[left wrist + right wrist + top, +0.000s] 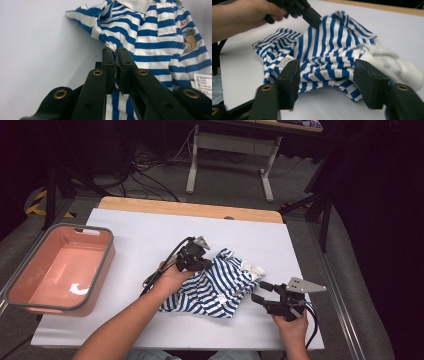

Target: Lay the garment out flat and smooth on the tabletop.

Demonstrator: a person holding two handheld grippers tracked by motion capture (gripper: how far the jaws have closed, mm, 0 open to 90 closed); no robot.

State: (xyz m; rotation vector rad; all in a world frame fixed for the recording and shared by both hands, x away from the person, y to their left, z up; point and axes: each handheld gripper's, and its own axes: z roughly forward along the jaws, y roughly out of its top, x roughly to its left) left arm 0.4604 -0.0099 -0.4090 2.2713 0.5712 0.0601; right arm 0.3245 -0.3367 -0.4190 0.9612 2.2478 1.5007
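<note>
Striped shirt [215, 287] — blue and white, crumpled — lies on the white counter [135, 245], roughly at its middle and a bit toward the near edge, between the two hands. Left tool [202, 264] sits at the shirt's upper left edge, jaws clamped tight on a pinched fold of the striped fabric; in the left gripper view the left tool [116, 53] has the cloth squeezed between both jaws, with fabric bunching up from the pinch and a strip of it hanging down between the jaw arms. A bear print [189, 40] and a white care label [203, 82] show on the shirt in that view. Right tool [260, 292] rests low on the counter just beside the shirt's right edge, jaws parted, nothing pressed between them; in the right gripper view the right tool [327, 82] frames the lower hem of the shirt between its jaws, but the jaws stand apart from the cloth. White sleeve or collar part [252, 269] sticks out on the shirt's far right side — blurred in the right gripper view. Pink bin [30, 285] with grey rim sits at the counter's left edge, well apart from the shirt.
</note>
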